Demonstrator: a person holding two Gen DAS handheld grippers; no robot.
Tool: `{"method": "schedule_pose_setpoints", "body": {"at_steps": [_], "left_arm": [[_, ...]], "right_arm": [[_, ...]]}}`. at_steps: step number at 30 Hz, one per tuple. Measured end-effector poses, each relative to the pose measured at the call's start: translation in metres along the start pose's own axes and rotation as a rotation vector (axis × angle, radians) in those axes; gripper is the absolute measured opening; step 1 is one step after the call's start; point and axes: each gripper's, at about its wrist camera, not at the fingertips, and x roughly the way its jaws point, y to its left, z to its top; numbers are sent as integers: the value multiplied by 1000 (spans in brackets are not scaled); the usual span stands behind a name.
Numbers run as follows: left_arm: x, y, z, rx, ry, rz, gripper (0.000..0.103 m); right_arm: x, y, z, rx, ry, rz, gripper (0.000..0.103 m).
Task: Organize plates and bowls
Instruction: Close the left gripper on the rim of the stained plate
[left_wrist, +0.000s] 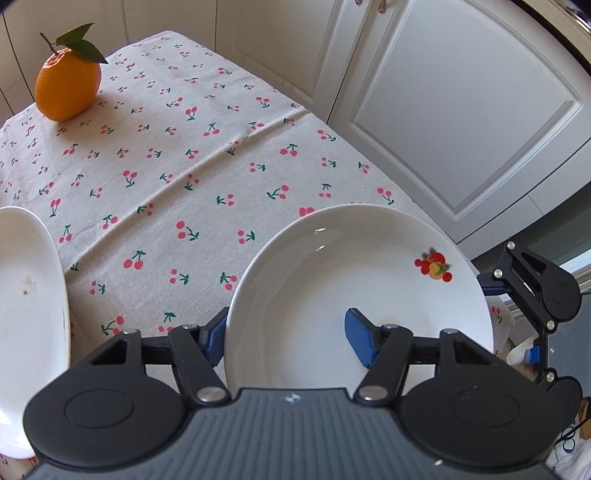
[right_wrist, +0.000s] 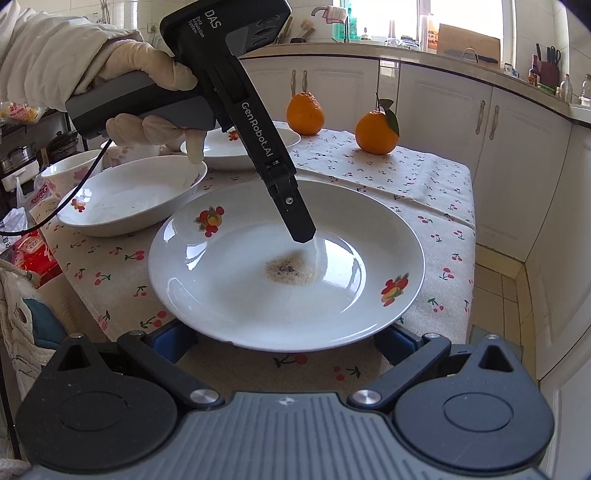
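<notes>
A white plate with fruit decals sits near the table's front edge, with a brown stain in its middle; it also shows in the left wrist view. My left gripper is open and straddles the plate's rim, one blue finger outside and one inside; in the right wrist view its finger reaches down into the plate. My right gripper is open, its blue fingers low beside the plate's near rim, partly hidden under it. A white bowl stands left of the plate. A second plate and a small bowl lie behind.
Two oranges stand at the back of the cherry-print tablecloth. White cabinets run along the right. Bags and clutter sit left of the table. The table's right edge drops to a tiled floor.
</notes>
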Motion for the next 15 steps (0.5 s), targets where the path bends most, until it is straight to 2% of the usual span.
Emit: {"method": "schedule_pose_setpoints", "body": {"at_steps": [15], "left_arm": [[0,0,-1,10,-4,-5,63]], "right_arm": [[-5,1,-2,5,13,2,96]]}}
